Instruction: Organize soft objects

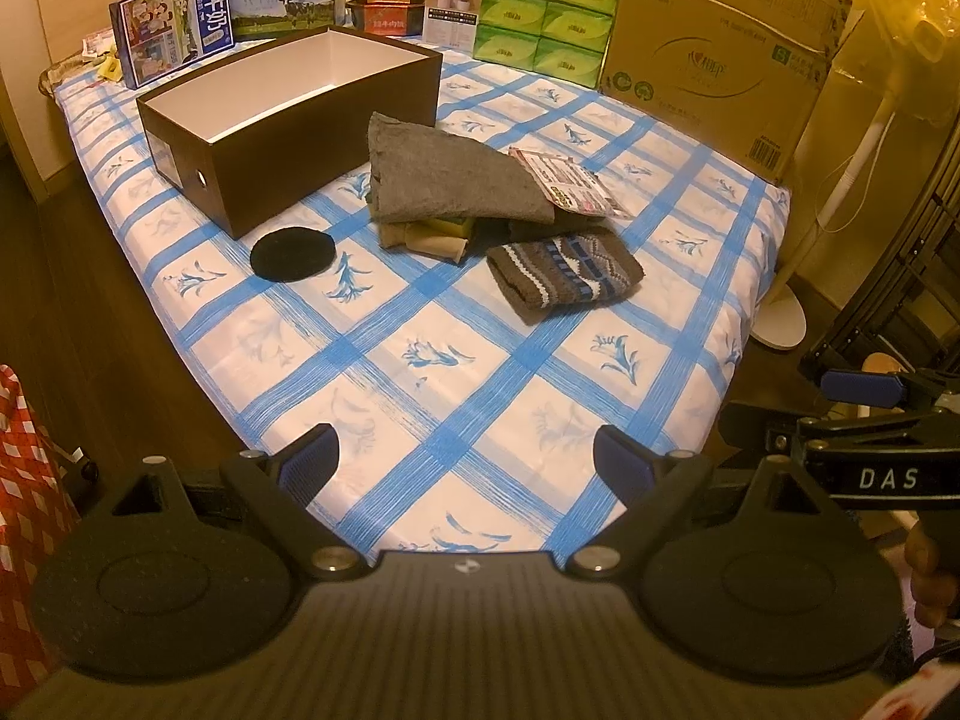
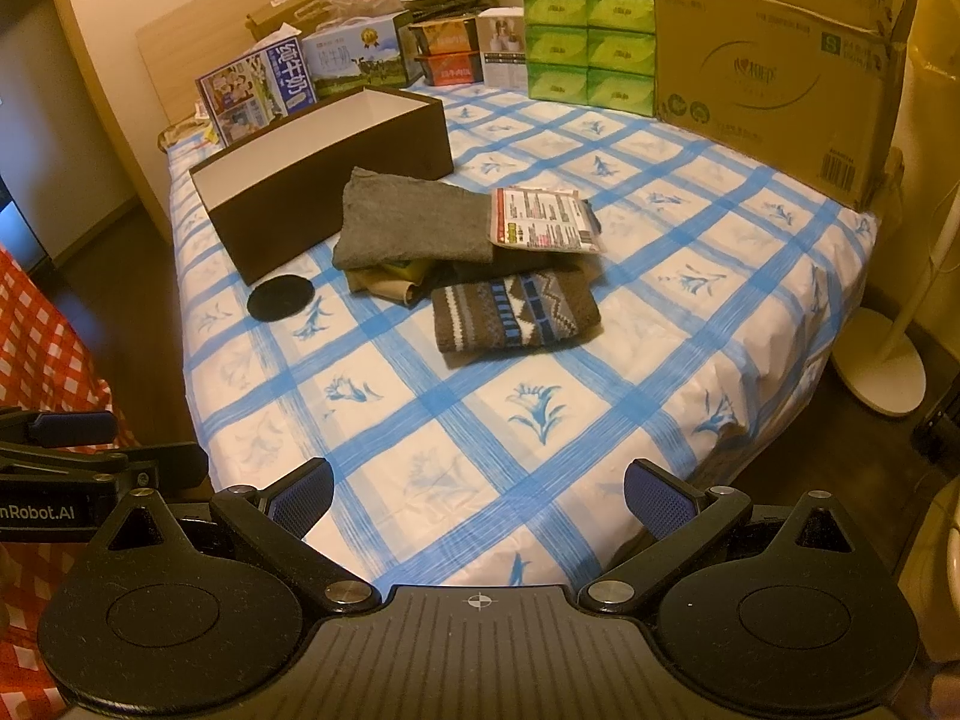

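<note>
Both hand-held grippers, left (image 1: 467,461) marked "DAS" and right (image 2: 479,492) "nRobot.AI", hover spread and empty over the bed (image 2: 480,420), far from the "S"-labelled carton (image 2: 774,66).

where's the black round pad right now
The black round pad lies flat on the checked bedcover, just in front of the brown box and left of the grey folded cloth.

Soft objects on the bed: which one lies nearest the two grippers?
The striped knitted cloth, brown with blue and white zigzag bands, lies nearest; the grey felt cloth and black round pad lie farther back.
</note>
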Tool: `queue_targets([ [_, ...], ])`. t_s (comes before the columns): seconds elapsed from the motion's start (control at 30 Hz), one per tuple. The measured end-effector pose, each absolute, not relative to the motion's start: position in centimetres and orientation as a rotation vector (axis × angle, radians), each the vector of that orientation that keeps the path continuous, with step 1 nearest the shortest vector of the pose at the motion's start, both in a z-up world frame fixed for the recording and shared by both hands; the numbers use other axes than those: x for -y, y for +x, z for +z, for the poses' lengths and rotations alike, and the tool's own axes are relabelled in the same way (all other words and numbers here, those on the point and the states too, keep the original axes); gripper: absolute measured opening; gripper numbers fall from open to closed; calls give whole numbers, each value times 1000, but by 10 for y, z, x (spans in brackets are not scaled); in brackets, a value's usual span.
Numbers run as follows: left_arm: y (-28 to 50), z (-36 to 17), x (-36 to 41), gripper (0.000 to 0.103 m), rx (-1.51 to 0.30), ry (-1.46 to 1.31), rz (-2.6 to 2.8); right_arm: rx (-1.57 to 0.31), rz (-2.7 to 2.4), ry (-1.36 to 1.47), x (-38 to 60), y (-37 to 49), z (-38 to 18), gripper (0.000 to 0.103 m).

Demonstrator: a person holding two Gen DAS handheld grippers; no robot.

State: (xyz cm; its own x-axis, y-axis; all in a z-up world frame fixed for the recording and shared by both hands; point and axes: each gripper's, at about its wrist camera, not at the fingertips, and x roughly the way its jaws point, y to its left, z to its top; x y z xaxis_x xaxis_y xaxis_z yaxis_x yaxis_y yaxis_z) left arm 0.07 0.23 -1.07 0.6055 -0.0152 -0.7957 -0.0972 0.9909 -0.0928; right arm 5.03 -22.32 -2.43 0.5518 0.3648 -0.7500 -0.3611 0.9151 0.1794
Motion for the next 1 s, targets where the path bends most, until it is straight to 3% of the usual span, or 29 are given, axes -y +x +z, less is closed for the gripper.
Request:
queue_targets([
  [1.0,63,-36,-22,91,-945,-127,96,-815,424,37,221,110,-48,102],
])
